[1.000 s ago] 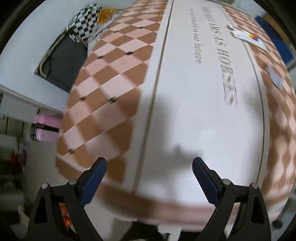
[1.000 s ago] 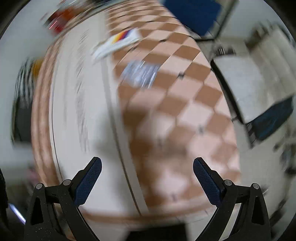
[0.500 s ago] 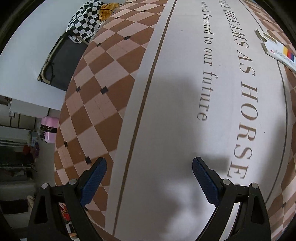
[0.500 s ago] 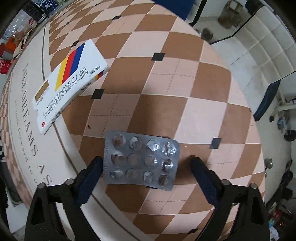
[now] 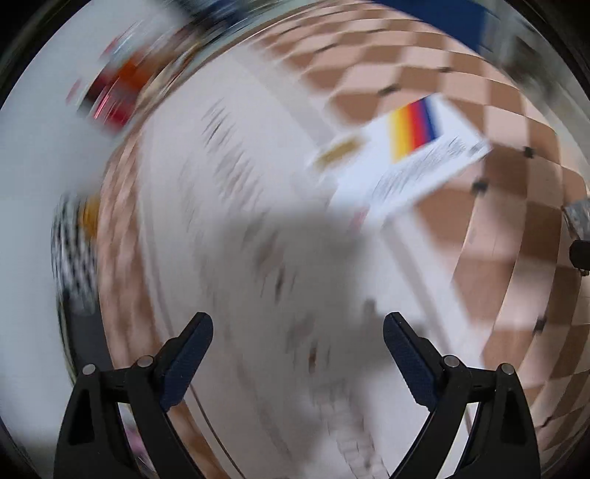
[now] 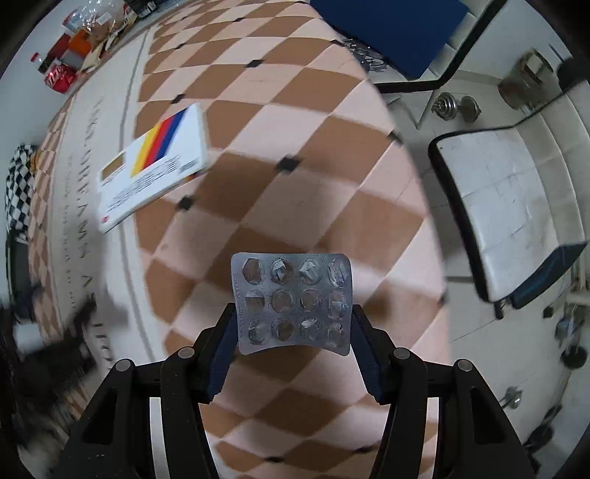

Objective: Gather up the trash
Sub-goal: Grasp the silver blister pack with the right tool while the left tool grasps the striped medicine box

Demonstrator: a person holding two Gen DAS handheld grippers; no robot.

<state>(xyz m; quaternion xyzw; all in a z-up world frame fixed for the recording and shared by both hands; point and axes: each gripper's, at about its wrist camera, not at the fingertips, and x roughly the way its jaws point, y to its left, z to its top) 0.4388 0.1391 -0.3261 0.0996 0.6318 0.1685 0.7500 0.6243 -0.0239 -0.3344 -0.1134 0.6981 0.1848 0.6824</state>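
Pads of our right gripper [image 6: 293,350] press on the two side edges of the empty pill sheet [image 6: 291,302], and the jaws are closing on it. The sheet bows a little between the pads and sticks out beyond the fingertips, above the checkered tablecloth [image 6: 313,154]. All its pockets look broken open.

Our left gripper [image 5: 298,353] has its jaws wide apart with nothing between them. Under it we see only the pale middle strip of the cloth and a shadow.

The white medicine box [image 6: 151,165] with the yellow, red and blue stripes lies flat on the cloth, far and to the left of the pill sheet, partly over the border of the pale strip.

The right wrist view is sharp and shows, right of the table, a white padded chair [image 6: 505,206] and a blue chair [image 6: 391,25], and at the far left corner some red cans [image 6: 59,75]. The left wrist view is strongly blurred; there the box [image 5: 405,162] is far and to the right.
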